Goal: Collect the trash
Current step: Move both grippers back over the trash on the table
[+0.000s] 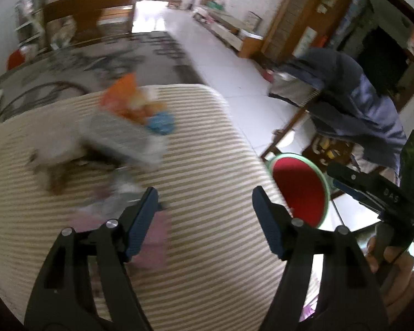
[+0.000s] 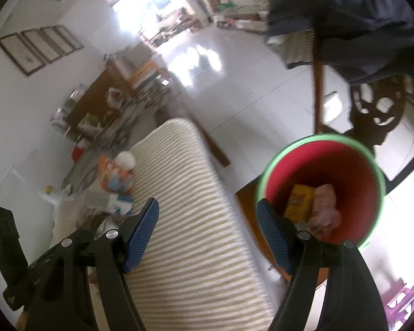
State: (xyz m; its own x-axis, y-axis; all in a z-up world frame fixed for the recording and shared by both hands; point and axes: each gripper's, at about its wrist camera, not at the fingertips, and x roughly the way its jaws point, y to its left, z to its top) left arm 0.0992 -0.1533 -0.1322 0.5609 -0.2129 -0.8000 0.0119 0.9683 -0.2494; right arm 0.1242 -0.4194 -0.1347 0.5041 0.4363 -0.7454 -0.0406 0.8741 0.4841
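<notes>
**A:** Why did the left hand-held gripper point(image 1: 204, 207) stand over the striped tabletop point(image 1: 207, 143) with its jaws apart and nothing between the blue pads?

**B:** It appeared to be between pick-ups. The remaining trash pile point(image 1: 129, 127), a blurred heap with an orange wrapper, a blue crumpled piece and a grey ribbed packet, lay further along the tabletop, well apart from the pads. A pinkish scrap point(image 1: 154, 237) lay just beside the left finger point(image 1: 140, 223), not gripped.

**A:** And the right hand-held gripper point(image 2: 208, 229)?

**B:** Likewise open and empty. It pointed down across the tabletop's edge, with the red bin point(image 2: 372, 182) just to its right, at floor level beside the tabletop. The bin's green rim point(image 2: 265, 171) faced upward, so that items could be dropped in from above.

**A:** Was anything collected?

**B:** Yes: a yellow packet point(image 2: 298, 198) and a pink crumpled wrapper point(image 2: 325, 207) rested at the bin's bottom. Judged from this, the task was partly done, with the larger share of trash left on the tabletop.

**A:** The dark jacket point(image 1: 353, 104)?

**B:** Draped over a chair beyond the bin; not part of the task.
</notes>
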